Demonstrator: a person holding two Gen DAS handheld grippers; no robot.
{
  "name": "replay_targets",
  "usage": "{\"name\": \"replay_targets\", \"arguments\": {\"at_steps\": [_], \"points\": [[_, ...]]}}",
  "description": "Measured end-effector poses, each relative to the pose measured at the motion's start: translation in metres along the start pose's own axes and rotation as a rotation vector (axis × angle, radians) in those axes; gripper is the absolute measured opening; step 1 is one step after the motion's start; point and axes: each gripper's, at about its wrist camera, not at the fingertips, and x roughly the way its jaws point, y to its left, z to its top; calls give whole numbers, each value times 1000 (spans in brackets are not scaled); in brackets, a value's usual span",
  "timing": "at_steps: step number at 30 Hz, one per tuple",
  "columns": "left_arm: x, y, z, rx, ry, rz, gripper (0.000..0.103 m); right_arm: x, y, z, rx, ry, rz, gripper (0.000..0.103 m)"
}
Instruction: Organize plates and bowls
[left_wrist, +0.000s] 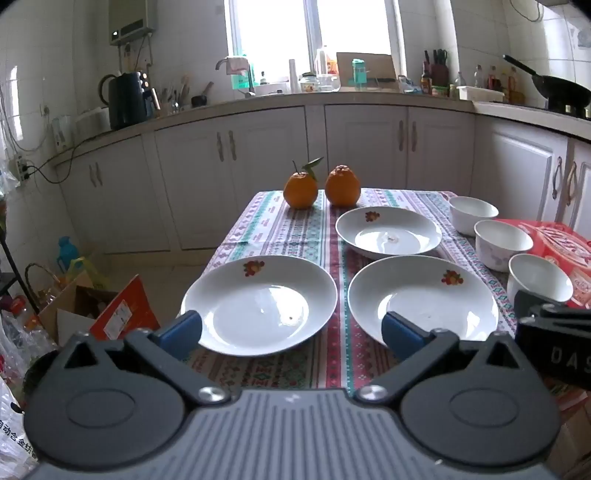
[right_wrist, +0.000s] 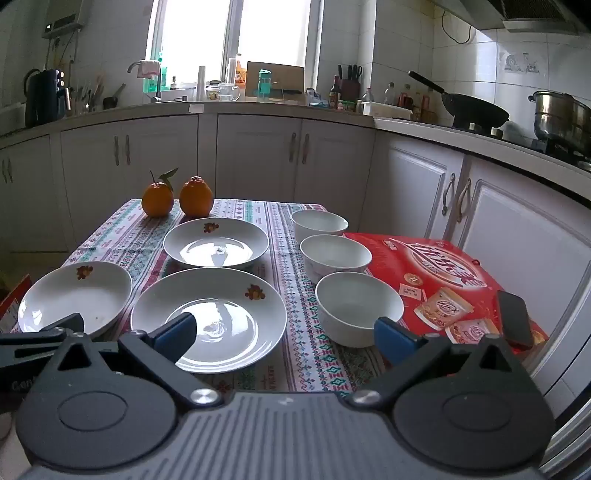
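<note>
Three white plates with a fruit print lie on the patterned tablecloth: a near left plate (left_wrist: 258, 302) (right_wrist: 74, 295), a near middle plate (left_wrist: 424, 295) (right_wrist: 210, 314) and a far plate (left_wrist: 388, 232) (right_wrist: 216, 242). Three white bowls stand in a row at the right: near (left_wrist: 539, 278) (right_wrist: 354, 306), middle (left_wrist: 502, 242) (right_wrist: 334, 254), far (left_wrist: 472, 212) (right_wrist: 319, 221). My left gripper (left_wrist: 291, 332) is open and empty, at the near edge of the near left plate. My right gripper (right_wrist: 284, 334) is open and empty, between the near middle plate and the near bowl.
Two oranges (left_wrist: 321, 186) (right_wrist: 177, 199) stand at the table's far edge. A red snack box (right_wrist: 443, 284) with a black phone (right_wrist: 515, 319) on it lies at the right. Cardboard boxes (left_wrist: 99, 310) sit on the floor at the left. White cabinets (right_wrist: 258, 155) stand beyond.
</note>
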Motion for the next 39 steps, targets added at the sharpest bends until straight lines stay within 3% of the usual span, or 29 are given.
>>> {"name": "replay_targets", "arguments": {"at_steps": [39], "points": [[-3,0,2,2,-11,2,102,-1,-2,-1,9,-5,7,103]]}}
